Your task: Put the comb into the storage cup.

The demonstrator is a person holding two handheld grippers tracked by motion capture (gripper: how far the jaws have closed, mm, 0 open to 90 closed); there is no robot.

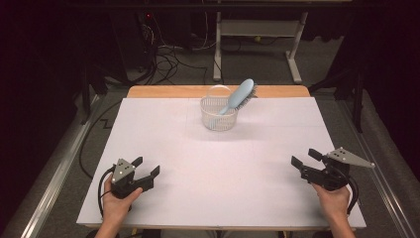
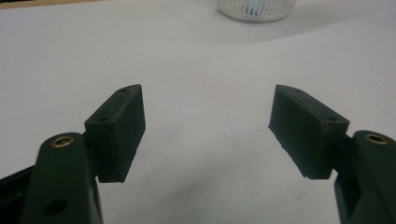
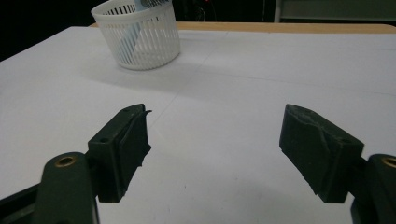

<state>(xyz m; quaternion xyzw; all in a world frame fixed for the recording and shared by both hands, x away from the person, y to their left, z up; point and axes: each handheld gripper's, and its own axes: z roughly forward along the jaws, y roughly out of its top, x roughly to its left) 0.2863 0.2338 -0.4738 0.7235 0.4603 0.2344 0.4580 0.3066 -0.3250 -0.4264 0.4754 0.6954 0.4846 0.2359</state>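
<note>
basket (image 1: 219, 117) near far table (image 1: 208, 168) edge, grippers apart

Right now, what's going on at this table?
A person holds a gripper in each hand near the table's front edge. The left gripper and right gripper are both open and empty. Far across the white table, a blue hairbrush stands tilted in a white basket, untouched.
</note>
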